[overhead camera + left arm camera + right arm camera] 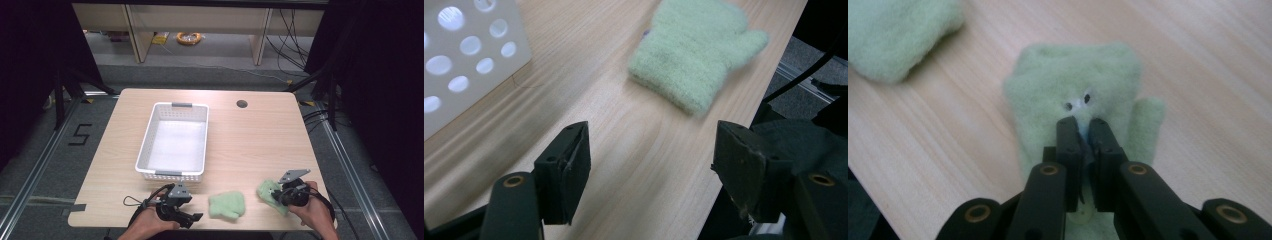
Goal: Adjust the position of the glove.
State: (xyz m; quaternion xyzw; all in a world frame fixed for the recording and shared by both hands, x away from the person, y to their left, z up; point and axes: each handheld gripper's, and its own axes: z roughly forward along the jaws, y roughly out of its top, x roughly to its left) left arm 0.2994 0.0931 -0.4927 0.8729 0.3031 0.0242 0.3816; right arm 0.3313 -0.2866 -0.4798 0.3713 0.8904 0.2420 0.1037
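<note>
Two pale green fuzzy mittens lie near the front edge of the wooden table [250, 140]. One mitten [226, 205] [696, 50] rests flat at the front centre, just ahead of my left gripper [192, 218] [651, 170], which stands open with bare wood between its jaws. The other mitten [267, 192] [1073, 90] is at the front right, and my right gripper [280, 195] [1082, 130] is shut on it, jaws pinching the fabric just below a small white tag with two dark dots.
A white perforated plastic basket [145, 145] [464, 55] stands at the table's left centre, empty inside. A round cable hole [242, 104] sits at the back right of the tabletop. Bare wood lies to the right of the basket.
</note>
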